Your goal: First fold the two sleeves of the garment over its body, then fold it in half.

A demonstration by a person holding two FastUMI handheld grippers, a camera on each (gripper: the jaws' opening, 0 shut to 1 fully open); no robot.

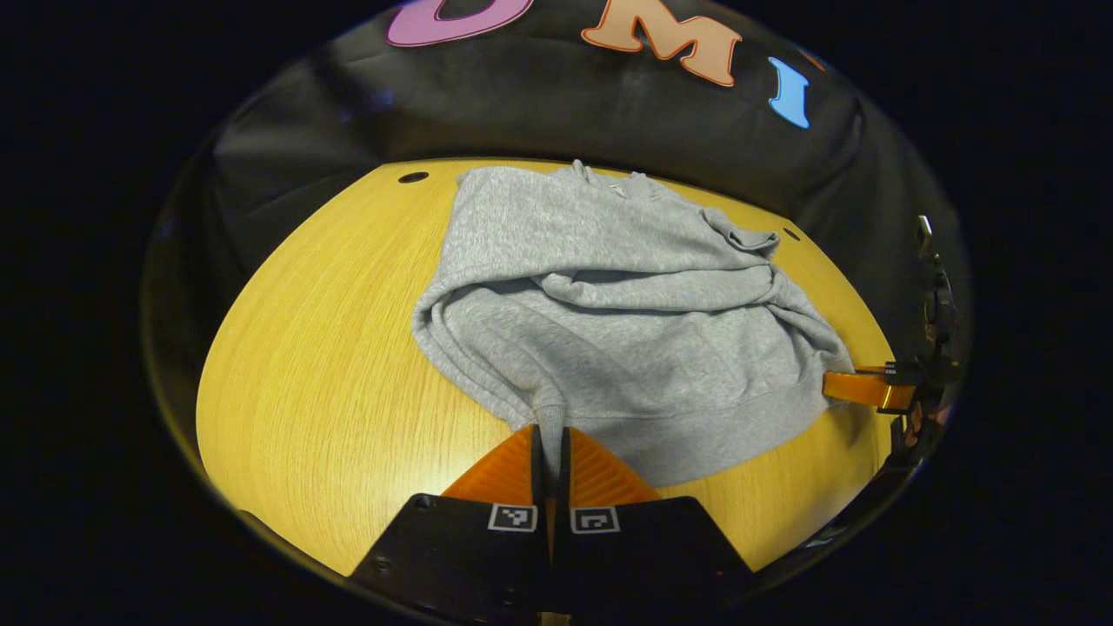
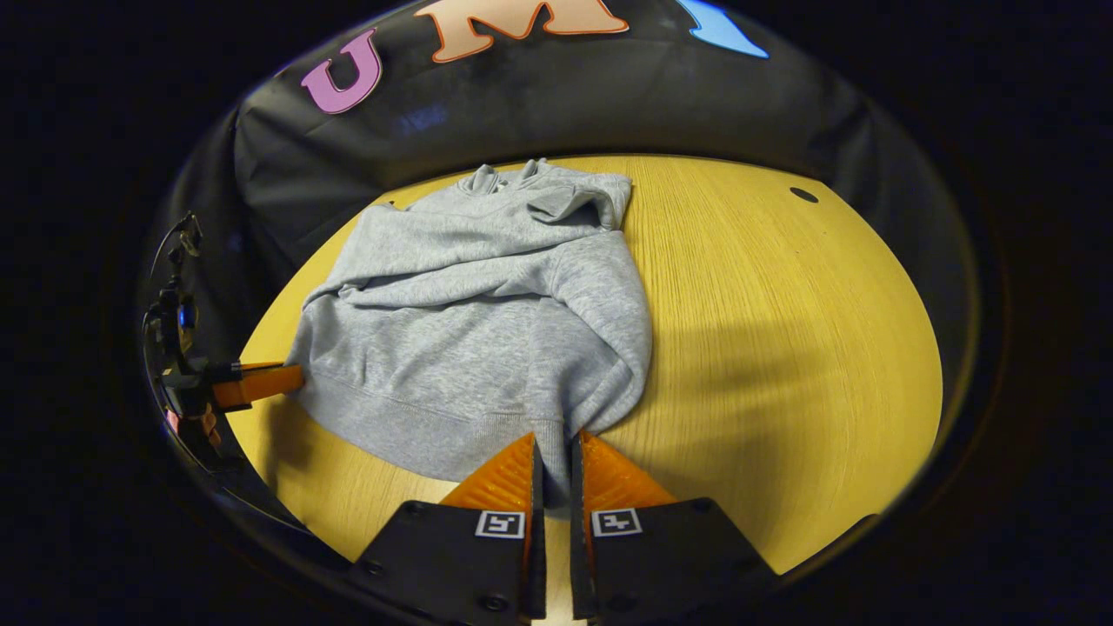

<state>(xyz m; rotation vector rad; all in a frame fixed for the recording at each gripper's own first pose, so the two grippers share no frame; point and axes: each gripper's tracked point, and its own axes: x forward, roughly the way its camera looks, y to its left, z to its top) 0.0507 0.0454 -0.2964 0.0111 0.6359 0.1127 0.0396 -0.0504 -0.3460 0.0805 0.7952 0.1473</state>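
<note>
A grey sweatshirt [image 1: 609,322] lies spread on a yellow wood-grain worktop [image 1: 322,374], collar at the far edge and ribbed hem nearest the claws, both sleeves already drawn across its body in soft, rumpled folds. The left claw [image 1: 549,443] is pinched nearly closed on the hem corner directly ahead of its fingertips, a narrow tongue of ribbed cloth caught between the two fingers. The right claw [image 2: 556,452] does the same at the opposite hem corner, its fingers drawn in on a strip of grey fabric running down between them. Each claw also appears in the other's view, low at the side of the garment and level with the hem.

The fabric looks like thick fleece: light, limp and wholly without stiffness, so it is likely to sag and drag between the two grips rather than hold a line. It seems neither slippery nor fragile, and the ribbed hem band probably gives the firmest purchase. With both corners taken, the halving fold appears to be the step in hand; judging from the loose sleeves lying on top, an uneven lift could tip them off the body. Behind the worktop hangs the booth's black cloth wall [image 1: 539,104].
</note>
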